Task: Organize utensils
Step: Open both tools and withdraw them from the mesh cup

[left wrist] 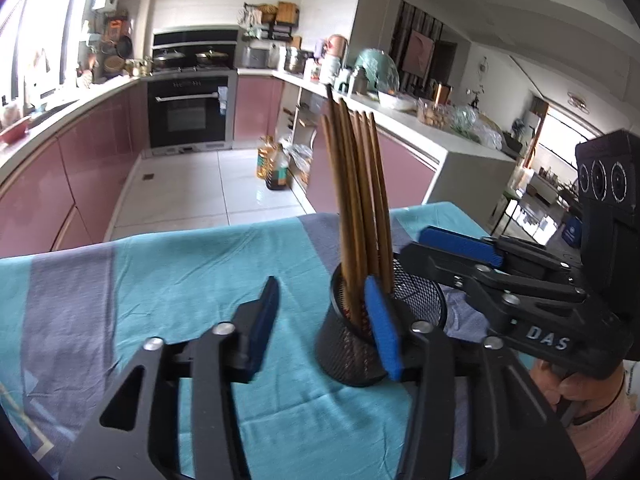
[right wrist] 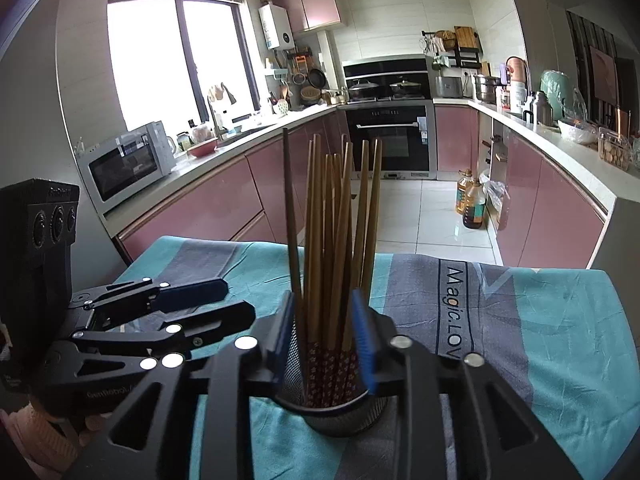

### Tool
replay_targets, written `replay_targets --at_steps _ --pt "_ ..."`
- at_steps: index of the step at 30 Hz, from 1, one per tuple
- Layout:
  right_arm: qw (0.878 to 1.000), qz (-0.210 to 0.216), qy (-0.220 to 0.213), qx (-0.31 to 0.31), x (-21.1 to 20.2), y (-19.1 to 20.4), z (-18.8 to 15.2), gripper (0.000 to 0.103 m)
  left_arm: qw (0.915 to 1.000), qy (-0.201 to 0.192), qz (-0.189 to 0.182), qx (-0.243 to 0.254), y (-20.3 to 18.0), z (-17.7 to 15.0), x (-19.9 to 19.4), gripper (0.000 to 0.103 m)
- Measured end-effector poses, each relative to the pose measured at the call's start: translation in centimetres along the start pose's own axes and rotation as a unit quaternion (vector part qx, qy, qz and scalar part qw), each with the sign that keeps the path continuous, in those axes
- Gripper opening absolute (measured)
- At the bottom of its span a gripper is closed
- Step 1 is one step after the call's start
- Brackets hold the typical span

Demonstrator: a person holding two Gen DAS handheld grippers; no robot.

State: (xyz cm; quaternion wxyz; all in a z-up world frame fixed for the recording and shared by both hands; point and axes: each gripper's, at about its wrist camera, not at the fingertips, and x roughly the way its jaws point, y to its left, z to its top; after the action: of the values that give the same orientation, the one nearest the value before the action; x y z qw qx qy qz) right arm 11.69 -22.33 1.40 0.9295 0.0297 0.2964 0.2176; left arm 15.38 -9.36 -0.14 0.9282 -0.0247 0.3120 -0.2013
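Both wrist cameras look forward and slightly down along their own fingers, close over the cloth-covered table toward the kitchen. They share the mesh holder of chopsticks, the left camera viewing it from its left, the right almost directly behind.

The left black two-finger gripper with blue pads stands with its jaws parted, nothing pressed between them. The right black gripper with blue pads is narrower — jaws apart, pointing forward and downward.
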Motion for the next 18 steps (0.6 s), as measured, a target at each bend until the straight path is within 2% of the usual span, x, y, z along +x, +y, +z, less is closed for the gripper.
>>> replay_targets --at_steps 1,2,4,6,7,10,12,18 --pt "1.000 0.001 -0.003 -0.001 -0.2 0.1 0.0 0.036 0.9999 -0.009 0.007 -0.001 0.2 -0.2 -0.6 0.060" --pt "1.000 0.002 -0.007 0.000 -0.5 0.2 -0.2 0.044 0.9997 -0.017 0.016 -0.001 0.4 -0.3 -1.1 0.071" --pt "1.000 0.002 -0.017 0.002 -1.2 0.3 -0.7 0.058 0.9985 -0.037 0.040 -0.004 0.9 -1.0 -2.5 0.084" --pt "1.000 -0.003 -0.025 0.004 -1.7 0.4 -1.2 0.079 0.9969 -0.052 0.060 -0.002 1.4 -1.7 -3.7 0.089" --pt "0.999 -0.006 -0.033 0.006 -2.1 0.5 -1.6 0.083 0.9957 -0.058 0.071 -0.003 1.6 -2.0 -4.2 0.096" --pt "0.999 -0.011 -0.043 0.007 -2.8 0.7 -2.4 0.089 0.9926 -0.077 0.093 -0.011 2.5 -2.8 -5.9 0.097" --pt "0.998 -0.015 -0.053 0.008 -3.1 0.9 -2.9 0.096 0.9905 -0.088 0.104 -0.016 3.0 -3.3 -7.1 0.098" --pt "0.995 -0.040 -0.088 -0.020 -4.3 3.0 -4.3 0.096 0.9827 -0.124 0.137 -0.016 3.0 -4.8 -10.2 0.097"
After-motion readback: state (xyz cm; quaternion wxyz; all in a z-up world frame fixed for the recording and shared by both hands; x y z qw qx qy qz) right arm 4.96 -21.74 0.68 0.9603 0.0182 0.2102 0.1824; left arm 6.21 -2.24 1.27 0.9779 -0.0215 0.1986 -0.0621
